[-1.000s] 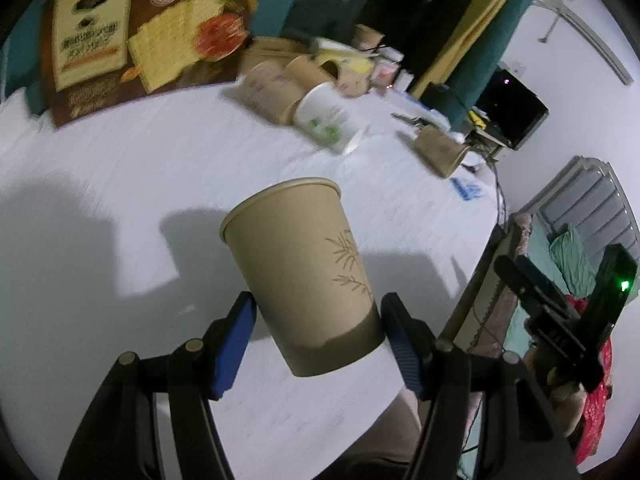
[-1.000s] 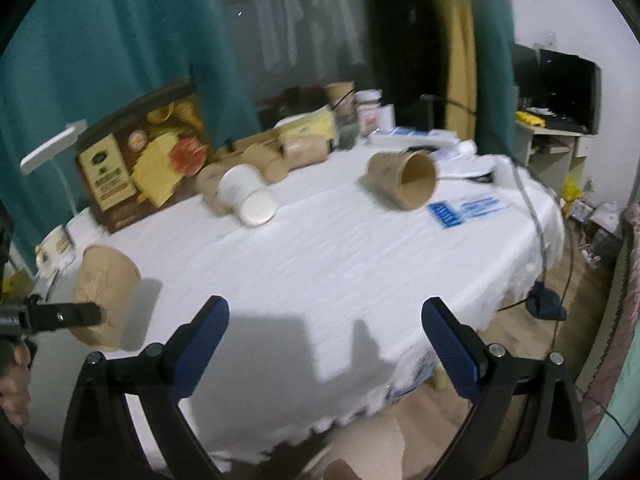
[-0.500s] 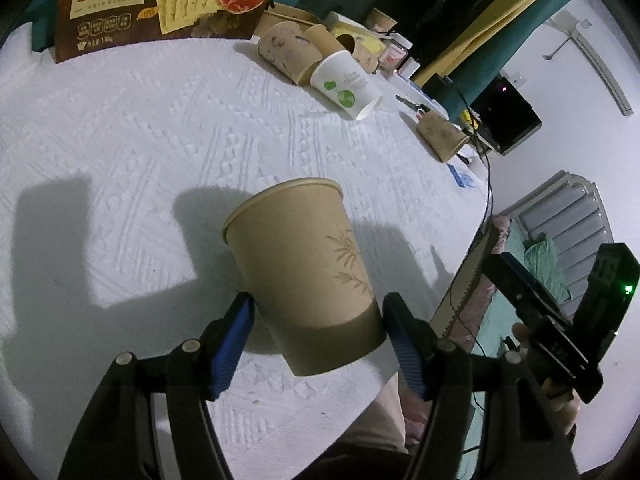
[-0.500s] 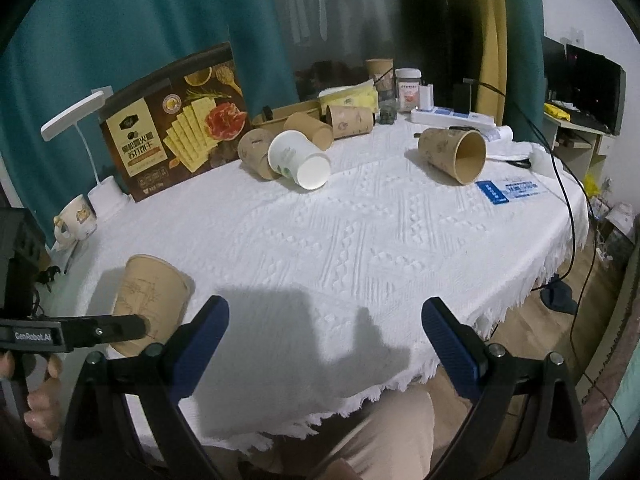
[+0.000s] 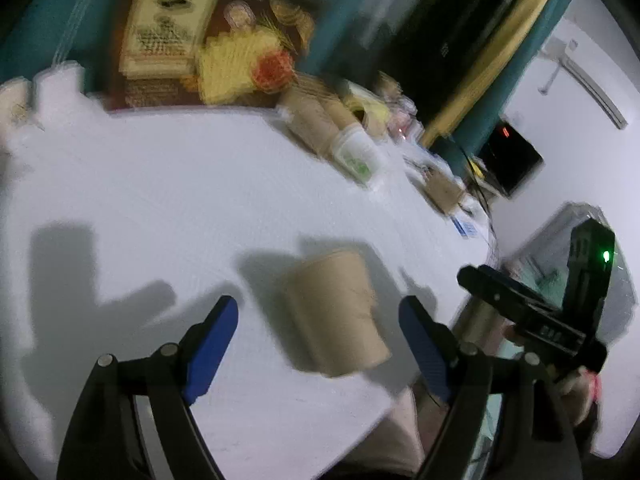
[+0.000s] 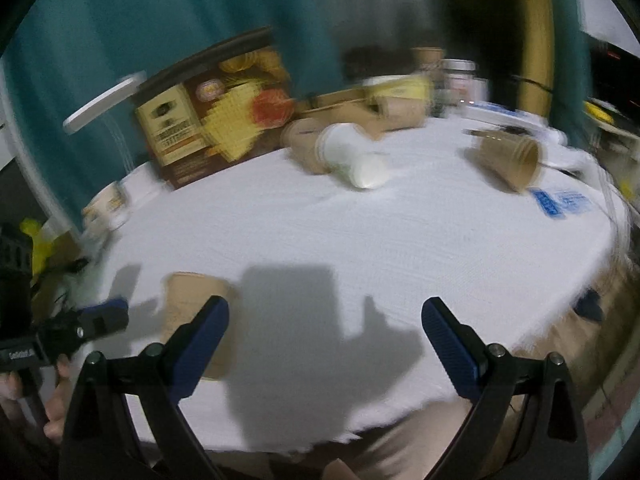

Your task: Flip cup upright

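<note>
- The left gripper (image 5: 318, 324) points slantwise down at the table from its near edge; in the right wrist view its blue tip pokes in from the left, with the person's fingers (image 6: 56, 392) curled around the handle below it.
- The right gripper (image 6: 325, 324) is also tilted down toward the table's near edge, and shows up in the left wrist view as a black body with a green light, off to the right.
- The white tablecloth (image 6: 360, 240) covers a rounded table; both views are smeared by motion blur.
- At the back stands a cracker box (image 6: 212, 112) against a teal curtain (image 6: 120, 32), with a cluster of tipped paper cups and a white cup (image 6: 352, 156) lying on its side in front of it (its mouth faces the camera).
- Another brown cup (image 6: 510, 158) lies on its side further right, near a blue-printed leaflet (image 6: 560, 204).
- The left gripper's jaws have just been opening: they now stand spread, and the brown paper cup (image 5: 340, 312) sits upright on the cloth between them, clear of both blue pads (image 5: 212, 332).
- That cup is near the table's front edge, casting a shadow to its left.
- The right gripper's jaws are spread wide with nothing between them.
</note>
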